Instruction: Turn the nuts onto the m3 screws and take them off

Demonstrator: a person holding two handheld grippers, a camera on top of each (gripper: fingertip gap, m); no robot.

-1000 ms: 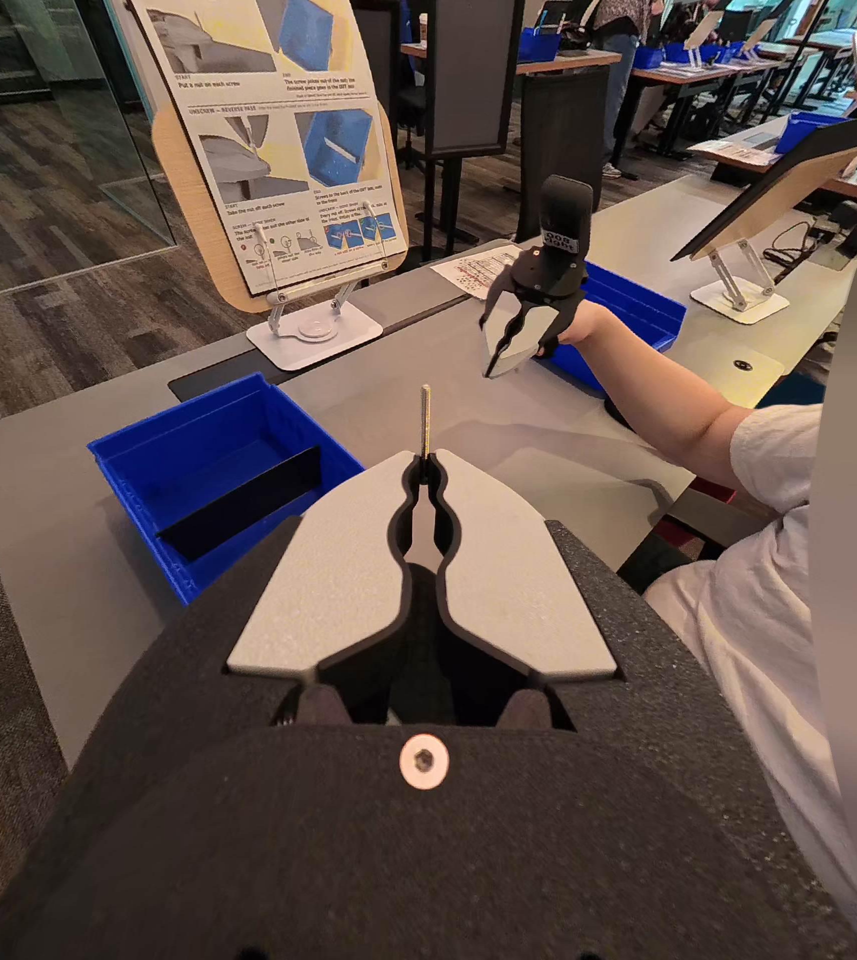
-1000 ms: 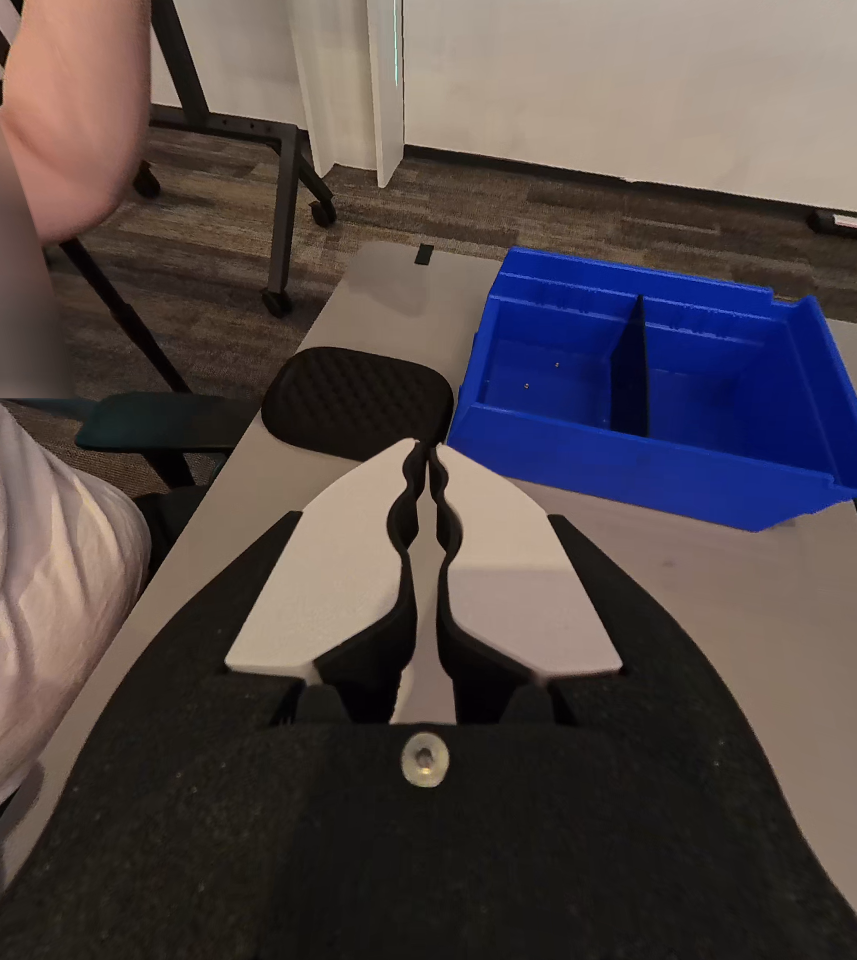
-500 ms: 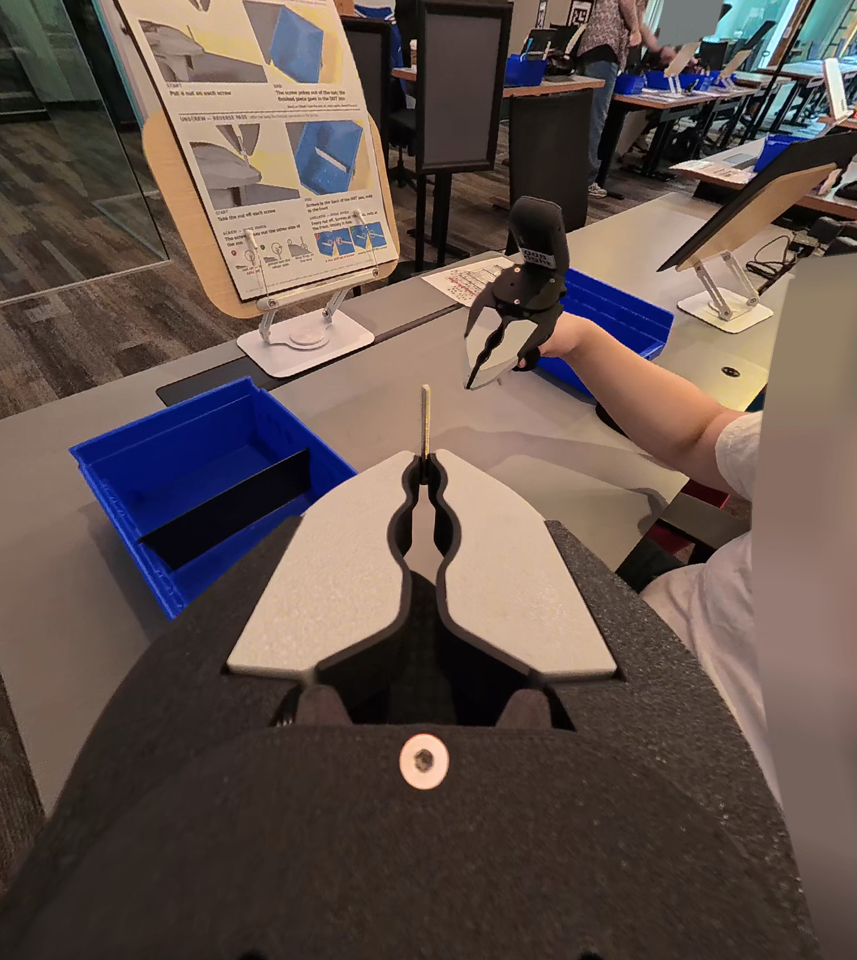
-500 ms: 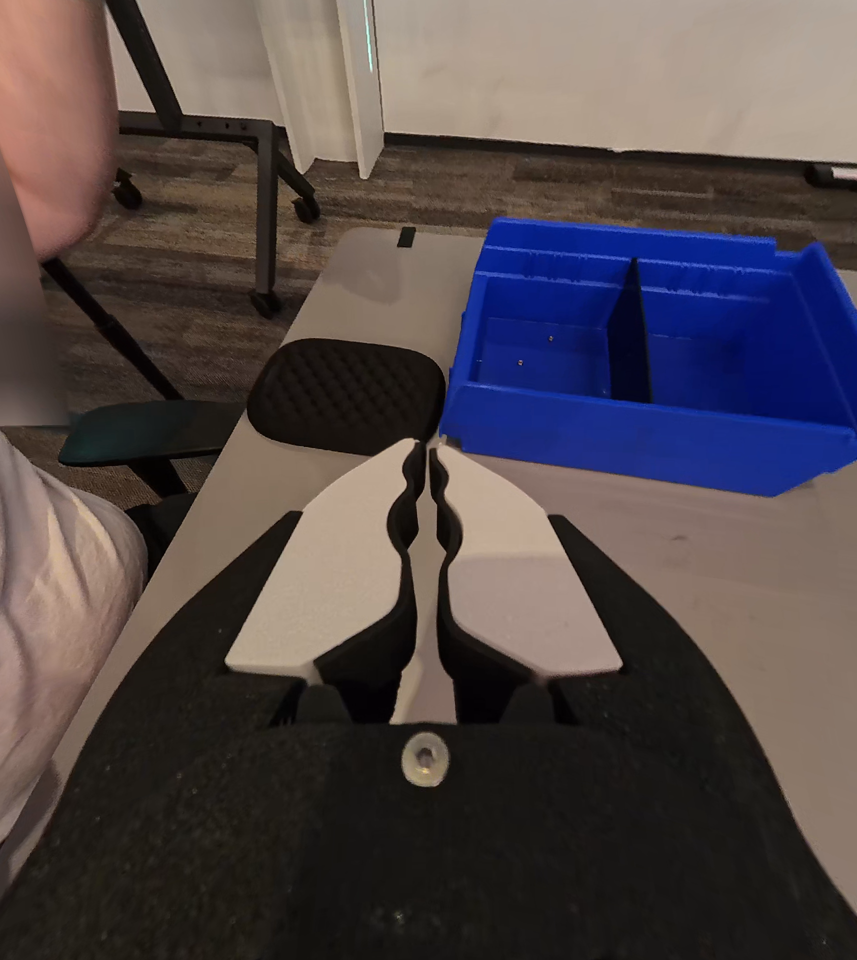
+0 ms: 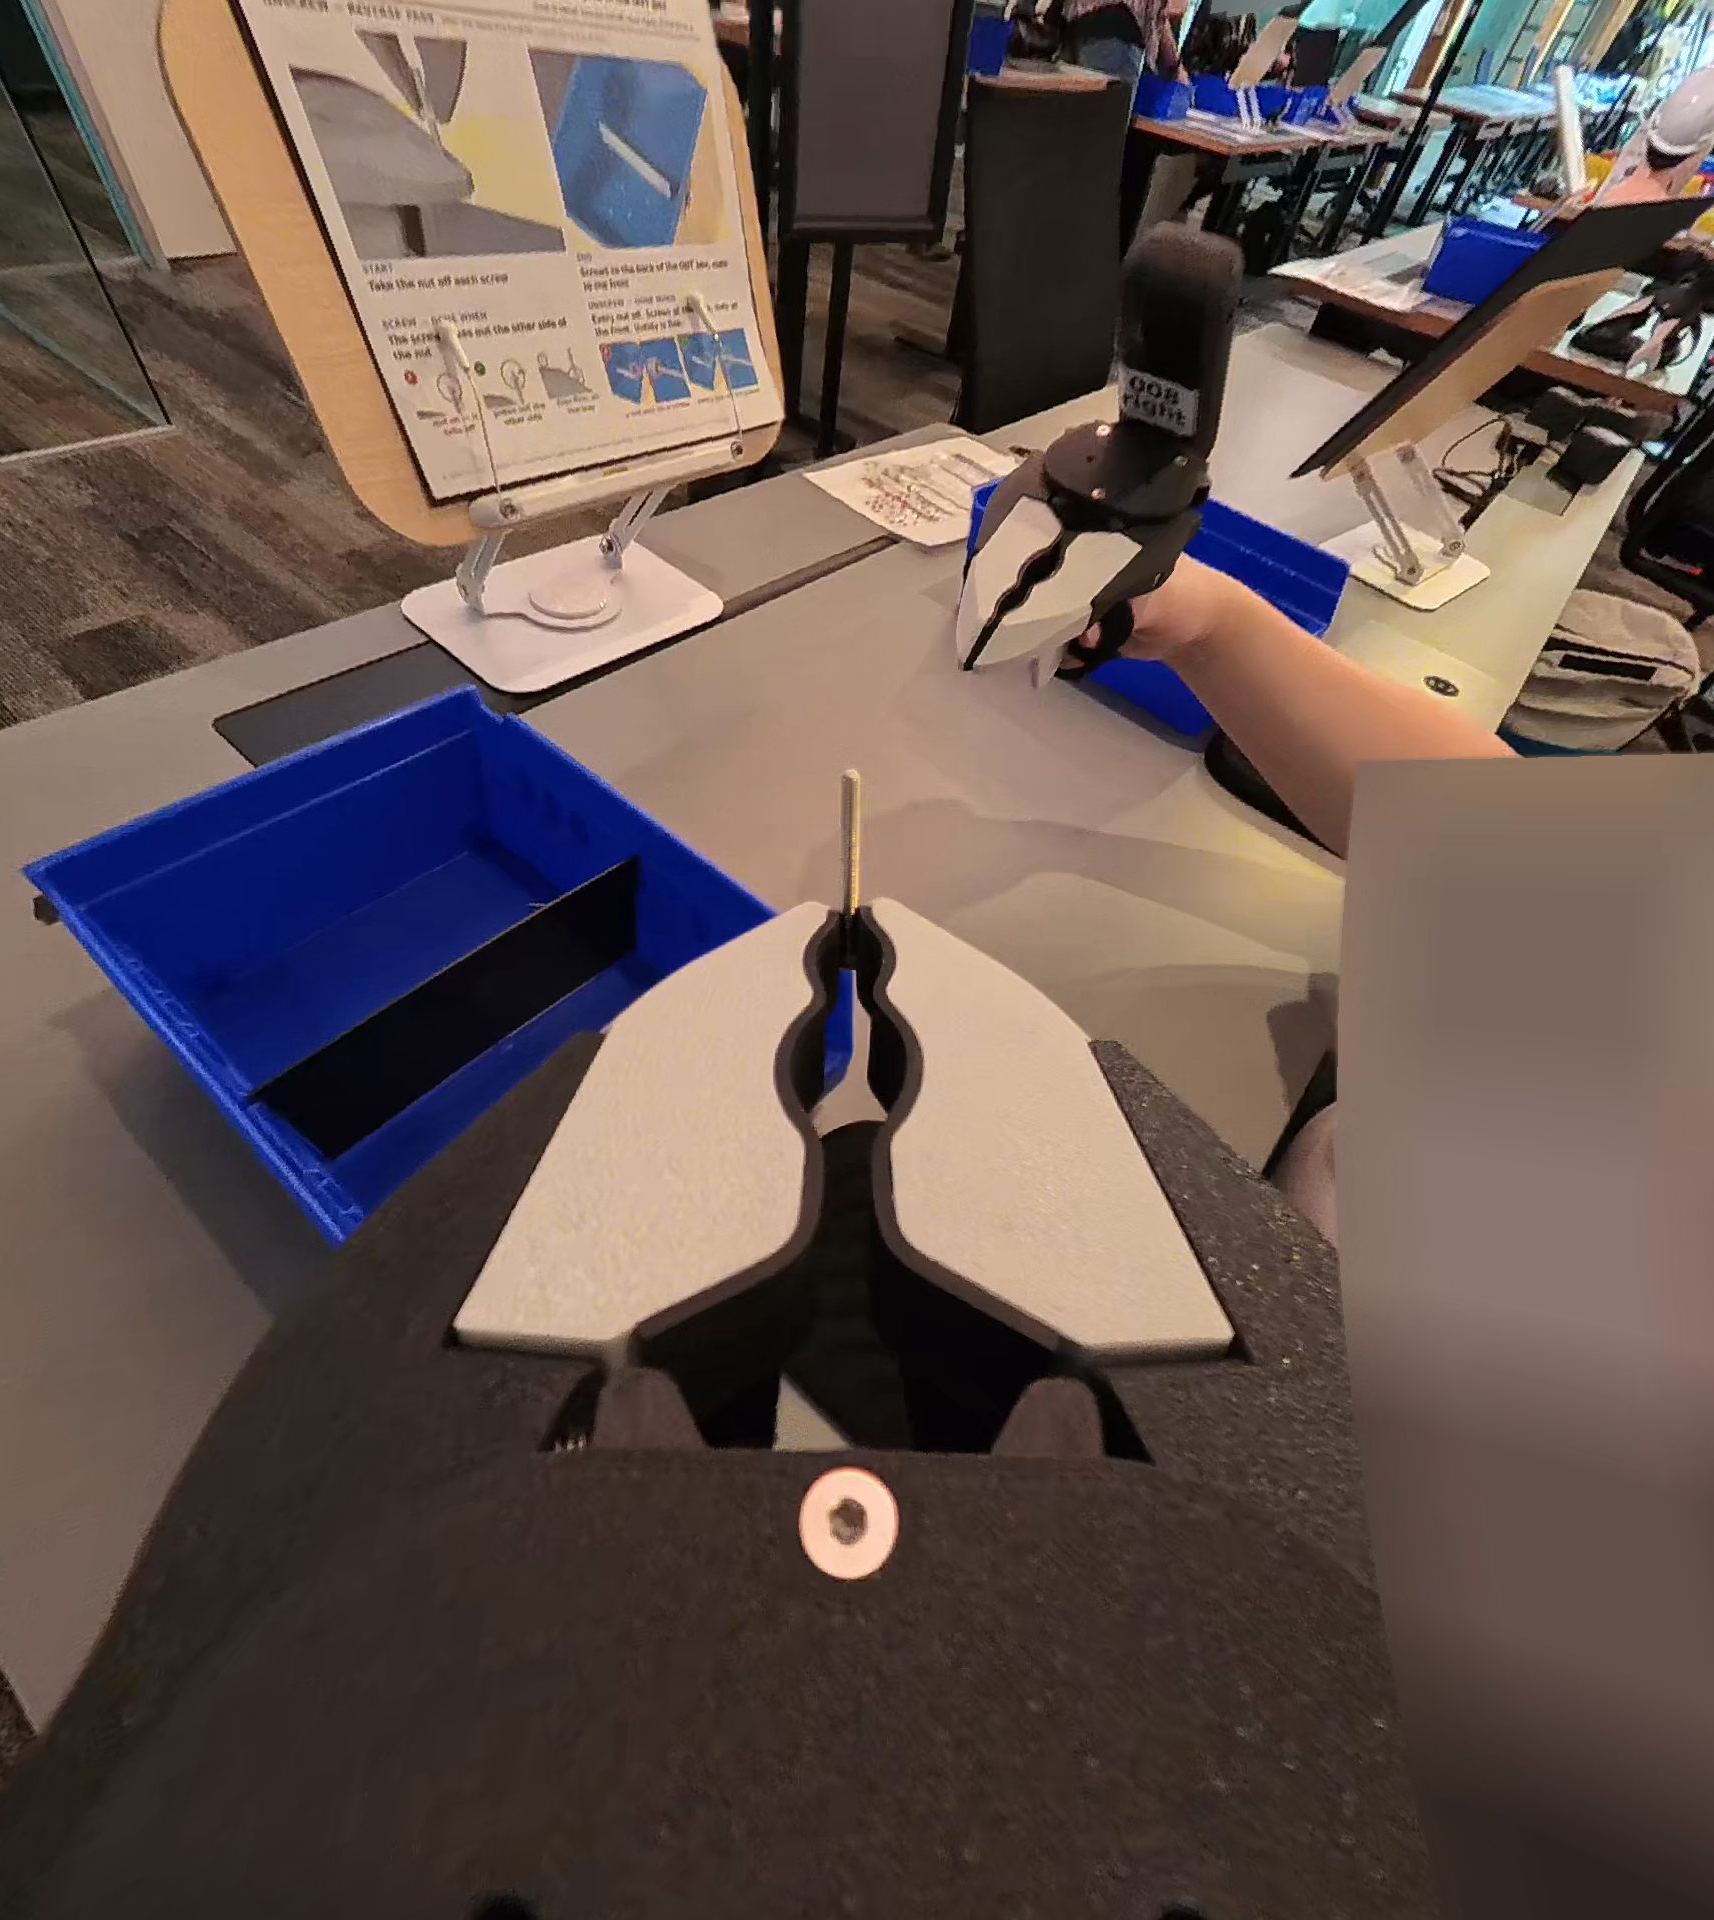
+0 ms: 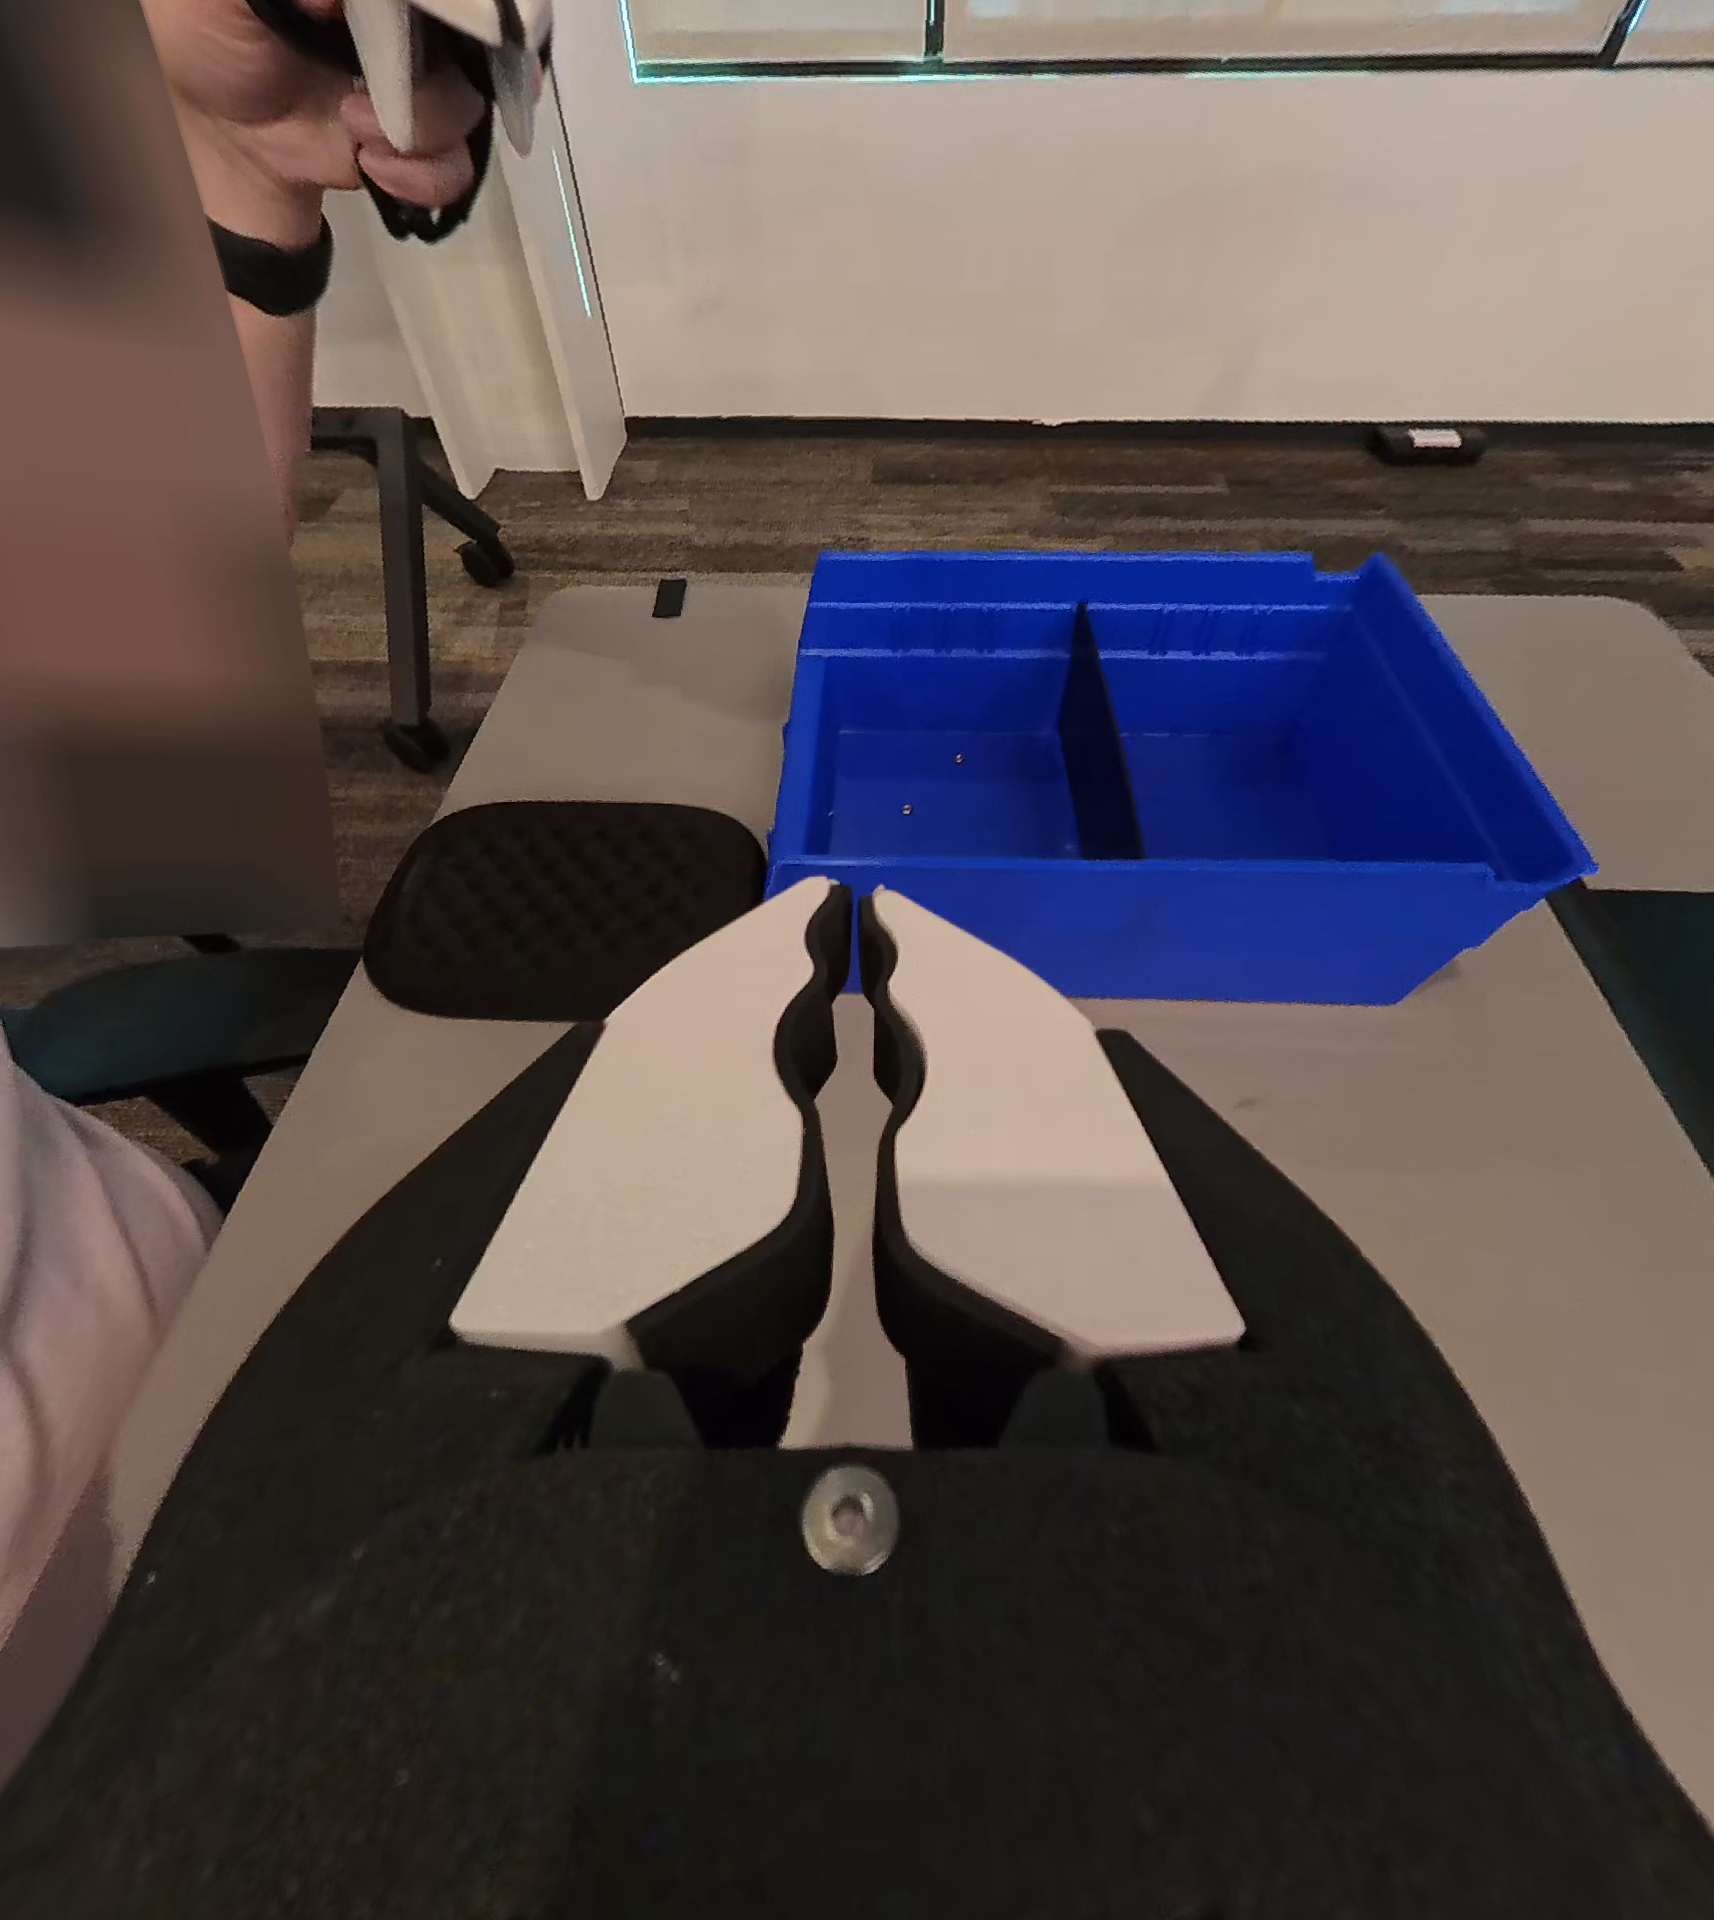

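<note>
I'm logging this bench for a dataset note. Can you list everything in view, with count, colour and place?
thin metal screw: one, silver, upright, pinched at the left jaws' tips
small nuts: two seen, brassy, left compartment of the blue plastic bin facing the right gripper
divided blue plastic bins: two on this table, one by each gripper
instruction sheet on a wooden stand: one, white and tan, far table edge
grey table: one, under everything
black armrest pad: one, beside the nut bin
left gripper: grey fingers, shut on the screw
right gripper: grey fingers, slightly apart, holding nothing
person's hand: one, holding the right gripper
</note>
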